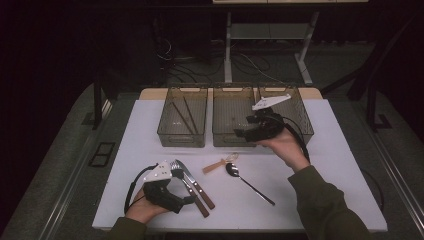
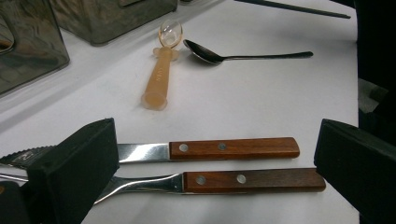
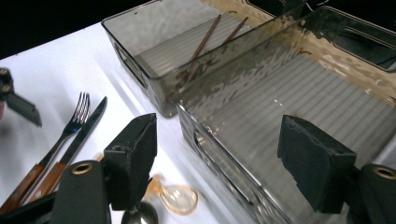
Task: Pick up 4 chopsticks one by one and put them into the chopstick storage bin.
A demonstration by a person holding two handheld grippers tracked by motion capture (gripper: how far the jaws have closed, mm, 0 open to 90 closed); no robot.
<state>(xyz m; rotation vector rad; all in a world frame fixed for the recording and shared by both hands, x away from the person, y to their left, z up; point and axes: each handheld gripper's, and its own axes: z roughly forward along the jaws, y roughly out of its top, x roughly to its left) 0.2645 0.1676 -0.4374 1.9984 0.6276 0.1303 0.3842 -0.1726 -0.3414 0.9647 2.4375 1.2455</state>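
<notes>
**High view: cutlery sorting barely begun, both my grippers empty**

High view: I judge the sorting is at an early stage. Only the chopsticks [image 1: 183,116] lie in the leftmost bin [image 1: 165,131]; the middle bin [image 1: 223,139] looks empty. My right gripper [image 1: 239,133] hangs over the middle bin's front edge, holding nothing. My left gripper [image 1: 189,200] rests on the table, just beside the fork [image 1: 186,184] and knife [image 1: 199,186].

Left gripper view: my jaws stand wide and empty. The knife [image 2: 233,148] and fork [image 2: 252,181] lie side by side between them, untouched. Beyond sit the plastic spoon [image 2: 161,74] and metal spoon [image 2: 219,57].

Right gripper view: my jaws stand wide with nothing between them, above the middle bin [image 3: 219,149]. The plastic spoon [image 3: 180,198] lies just below, outside its wall.
</notes>
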